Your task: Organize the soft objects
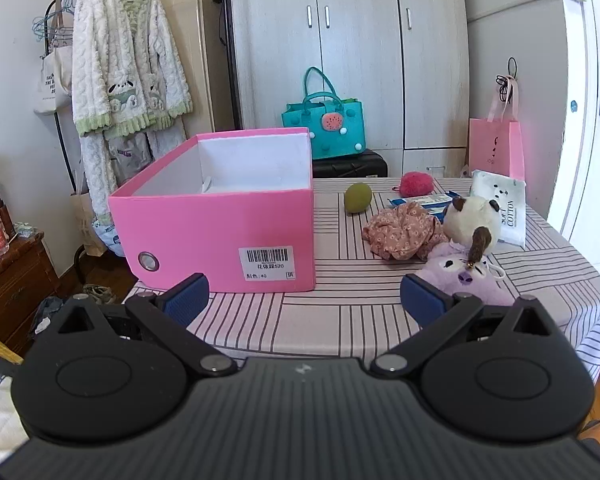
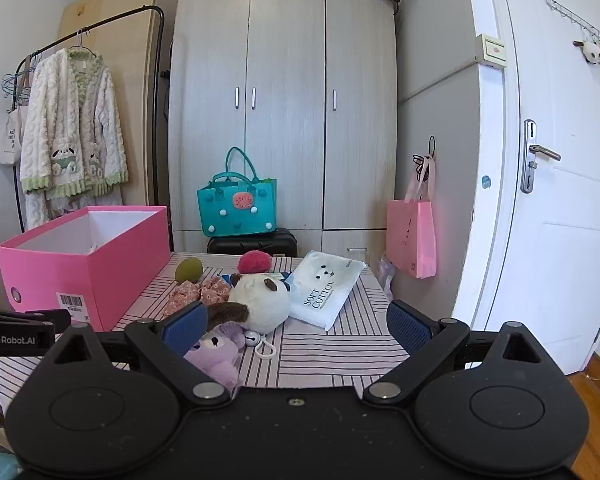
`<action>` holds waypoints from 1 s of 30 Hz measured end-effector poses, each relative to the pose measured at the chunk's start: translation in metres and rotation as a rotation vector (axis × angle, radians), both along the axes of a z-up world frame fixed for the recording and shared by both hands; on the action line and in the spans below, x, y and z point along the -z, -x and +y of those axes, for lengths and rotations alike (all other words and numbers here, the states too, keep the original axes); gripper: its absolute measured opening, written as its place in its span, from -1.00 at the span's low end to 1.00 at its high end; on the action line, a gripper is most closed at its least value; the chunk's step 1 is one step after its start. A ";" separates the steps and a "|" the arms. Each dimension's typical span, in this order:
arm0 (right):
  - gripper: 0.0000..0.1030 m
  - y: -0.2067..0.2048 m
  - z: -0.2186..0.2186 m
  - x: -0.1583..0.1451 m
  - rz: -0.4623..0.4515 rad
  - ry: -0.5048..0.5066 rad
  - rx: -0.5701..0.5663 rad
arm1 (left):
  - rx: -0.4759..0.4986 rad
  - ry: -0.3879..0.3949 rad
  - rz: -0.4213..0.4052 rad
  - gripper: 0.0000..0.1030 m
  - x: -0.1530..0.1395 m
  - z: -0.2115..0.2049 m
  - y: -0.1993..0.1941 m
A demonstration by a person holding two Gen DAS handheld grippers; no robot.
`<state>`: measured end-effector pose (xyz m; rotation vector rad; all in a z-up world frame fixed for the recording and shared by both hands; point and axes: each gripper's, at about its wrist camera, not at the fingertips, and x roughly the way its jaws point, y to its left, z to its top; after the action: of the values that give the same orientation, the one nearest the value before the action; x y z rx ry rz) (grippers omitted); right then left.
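An open pink box [image 1: 220,236] [image 2: 84,264] stands on the left of the striped table [image 1: 340,320] [image 2: 340,352]. Right of it lie soft things: a purple plush [image 1: 466,280] [image 2: 216,356], a white panda plush [image 1: 474,220] [image 2: 260,300], a floral scrunchie [image 1: 400,232] [image 2: 196,292], a green ball [image 1: 357,197] [image 2: 189,269], a red fluffy ball [image 1: 416,183] [image 2: 254,262] and a cotton tissue pack [image 1: 504,208] [image 2: 326,288]. My left gripper [image 1: 304,300] is open before the box, empty. My right gripper [image 2: 298,328] is open, its left finger over the purple plush.
A teal felt bag [image 1: 324,128] [image 2: 238,208] sits on a black case before the wardrobe [image 2: 284,112]. A pink paper bag [image 1: 496,148] [image 2: 412,240] hangs on the right by a white door [image 2: 560,160]. A clothes rack with a fleece robe [image 1: 128,72] stands left.
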<state>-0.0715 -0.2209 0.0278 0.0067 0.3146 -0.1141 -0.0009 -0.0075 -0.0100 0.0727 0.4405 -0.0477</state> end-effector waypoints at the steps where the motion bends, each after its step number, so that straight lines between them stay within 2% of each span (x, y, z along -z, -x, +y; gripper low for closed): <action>1: 0.91 0.000 0.000 0.001 0.001 0.001 0.002 | 0.003 0.004 -0.001 1.00 0.000 0.000 0.000; 30: 0.92 -0.001 0.001 0.004 0.017 0.024 0.006 | 0.011 -0.004 0.034 1.00 0.007 0.002 -0.002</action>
<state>-0.0706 -0.2198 0.0237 -0.0166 0.3301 -0.1237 0.0013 -0.0058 -0.0168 0.0788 0.4740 -0.0593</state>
